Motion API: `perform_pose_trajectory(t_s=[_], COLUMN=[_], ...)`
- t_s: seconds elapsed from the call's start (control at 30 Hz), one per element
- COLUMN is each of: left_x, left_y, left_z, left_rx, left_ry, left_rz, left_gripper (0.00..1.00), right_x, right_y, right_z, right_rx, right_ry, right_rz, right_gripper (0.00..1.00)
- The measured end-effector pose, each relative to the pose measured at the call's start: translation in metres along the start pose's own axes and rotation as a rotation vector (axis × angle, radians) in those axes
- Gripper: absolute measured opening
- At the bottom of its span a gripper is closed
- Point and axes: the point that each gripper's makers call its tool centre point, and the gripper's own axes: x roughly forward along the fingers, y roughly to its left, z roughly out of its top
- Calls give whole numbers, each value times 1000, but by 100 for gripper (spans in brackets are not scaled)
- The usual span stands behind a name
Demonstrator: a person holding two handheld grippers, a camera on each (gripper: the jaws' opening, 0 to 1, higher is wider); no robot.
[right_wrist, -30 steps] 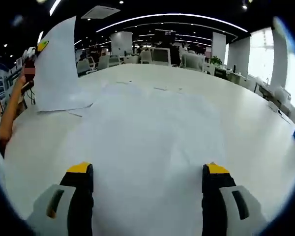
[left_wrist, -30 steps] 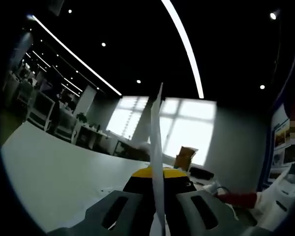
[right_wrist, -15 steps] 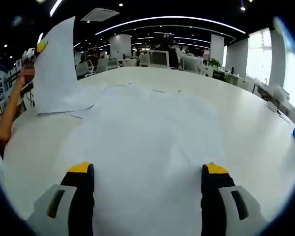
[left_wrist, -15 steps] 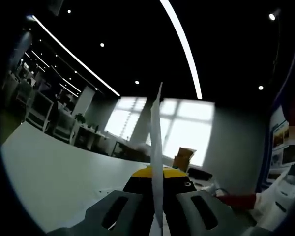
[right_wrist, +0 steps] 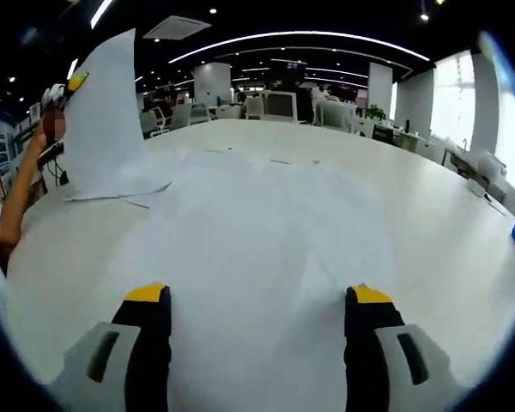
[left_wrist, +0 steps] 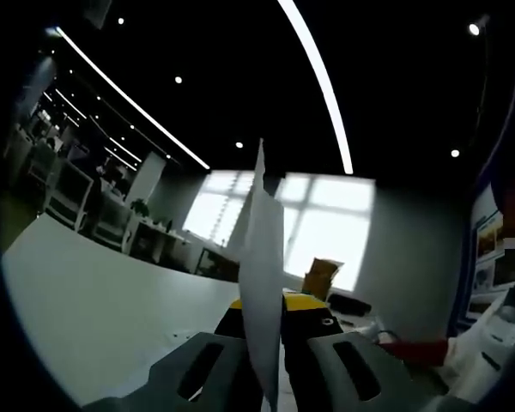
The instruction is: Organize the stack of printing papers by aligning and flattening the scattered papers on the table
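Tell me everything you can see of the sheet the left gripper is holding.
The sheet is plain white paper, thin and blank as far as it shows. The left gripper is shut on its lower edge, and it stands nearly upright between the yellow-tipped jaws, seen almost edge-on and twisted slightly. In the right gripper view the same sheet rises at the table's left side, one corner pointing up, its bottom edge meeting the papers spread flat there.

Left gripper view: the thin white upright paper sheet (left_wrist: 262, 283) hides the yellow tips of the left tongs (left_wrist: 270, 302) behind it; its lower end runs off the frame's bottom.

Right gripper view: edges of white sheets flat on the white bench (right_wrist: 438, 215) too faint to separate.
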Motion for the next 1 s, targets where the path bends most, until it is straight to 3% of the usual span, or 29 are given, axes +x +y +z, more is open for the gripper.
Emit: perform_pose_trajectory(t_s=[0.13, 0.57, 0.87, 1.0], left_x=[0, 0, 1, 0], left_y=[0, 1, -1, -2], left_z=[0, 2, 1, 1], left_rx=[0, -2, 0, -1], left_ry=[-1, -3, -3, -4], left_rz=[-2, -4, -7, -8], left_gripper=[6, 6, 6, 6], right_x=[0, 0, -4, -8], right_y=[2, 5, 10, 4], right_z=[0, 1, 2, 2], right_rx=[-9, -8, -15, 0], right_ry=[1, -1, -1, 12], right_rz=[8, 9, 23, 5], right_gripper=[71, 69, 57, 42])
